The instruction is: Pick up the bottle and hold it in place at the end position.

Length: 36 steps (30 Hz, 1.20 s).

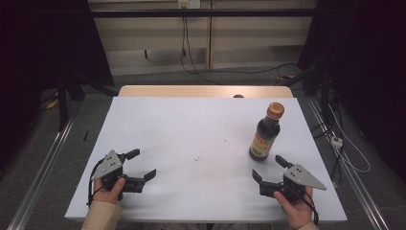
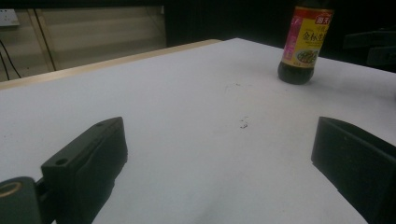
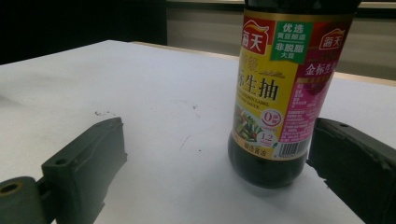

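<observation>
Near the table's (image 1: pixel 191 124) front-left corner the left hand-held gripper (image 1: pixel 142 164) rests with its jaws spread wide and nothing between them, well apart from everything else. Toward the right edge, about midway back, the soy sauce bottle (image 1: pixel 266 134) stands upright with its orange cap on. Just in front of it, by the front-right corner, the right hand-held gripper (image 1: pixel 267 168) points at the bottle, jaws wide and gripping nothing. By the look of it the work has barely begun: the bottle is untouched, and closing in and grasping remain.
</observation>
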Tool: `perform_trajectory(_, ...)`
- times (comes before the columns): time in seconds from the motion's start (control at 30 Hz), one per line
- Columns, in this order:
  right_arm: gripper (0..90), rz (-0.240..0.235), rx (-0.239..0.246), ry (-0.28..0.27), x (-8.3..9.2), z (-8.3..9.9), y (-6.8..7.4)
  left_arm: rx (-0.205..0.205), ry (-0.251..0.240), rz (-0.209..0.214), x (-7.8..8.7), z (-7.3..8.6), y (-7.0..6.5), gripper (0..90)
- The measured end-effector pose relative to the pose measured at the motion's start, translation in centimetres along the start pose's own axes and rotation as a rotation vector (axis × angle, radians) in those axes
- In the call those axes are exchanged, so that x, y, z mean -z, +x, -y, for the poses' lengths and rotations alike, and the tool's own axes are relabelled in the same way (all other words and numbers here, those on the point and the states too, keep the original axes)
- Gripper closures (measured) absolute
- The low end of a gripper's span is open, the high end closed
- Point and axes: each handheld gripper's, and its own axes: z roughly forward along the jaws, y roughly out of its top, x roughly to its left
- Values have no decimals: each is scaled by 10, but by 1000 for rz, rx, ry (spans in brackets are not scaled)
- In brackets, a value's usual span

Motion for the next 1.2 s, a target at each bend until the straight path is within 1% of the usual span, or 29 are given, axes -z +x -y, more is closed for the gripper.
perform_trajectory(0.13,38,2,3,2,-1,0,0,-3,1,-2,0,0,-1,34)
perform_trajectory(0.23,39,3,8,0,-2,-1,1,4,-4,-2,0,0,-1,34)
perform_trajectory(0.33,46,7,8,-2,-2,-1,1,3,-5,-3,0,0,0,34)
perform_trajectory(0.43,46,29,16,0,-2,-3,1,0,-4,1,-1,0,0,34)
perform_trajectory(0.53,44,36,12,-13,-1,-7,1,-1,0,2,-2,0,0,34)
perform_trajectory(0.57,36,42,10,-11,-1,-8,0,6,-4,-2,-3,0,0,34)
perform_trajectory(0.67,35,49,-2,1,-1,-10,-1,-1,-5,0,-2,0,0,34)
perform_trajectory(0.77,33,52,-15,-9,-2,-15,-3,1,-2,0,-2,0,-1,34)
perform_trajectory(0.8,31,60,-15,-8,-3,-17,-3,3,-4,-1,-3,1,-1,34)
perform_trajectory(0.87,40,62,-17,-13,-5,-21,-5,6,-5,-1,-3,1,-1,34)
perform_trajectory(0.9,45,66,-24,-18,-7,-23,-5,1,-1,-1,-2,1,-1,34)
perform_trajectory(0.93,47,74,-25,-17,-8,-24,-6,6,-1,-1,-2,1,-1,34)
perform_trajectory(1.0,74,92,-9,-13,-11,-27,-7,5,0,-2,-2,1,-1,34)
perform_trajectory(1.03,83,94,-15,-21,-13,-28,-8,1,1,-3,-2,1,-1,34)
perform_trajectory(1.07,88,102,-20,-15,-15,-30,-9,0,3,-3,-2,1,-1,34)
perform_trajectory(1.13,94,126,-11,-8,-19,-31,-11,-7,7,-2,-2,1,-1,34)
perform_trajectory(1.2,124,135,-23,-2,-23,-33,-14,-3,3,-3,-2,1,-3,34)
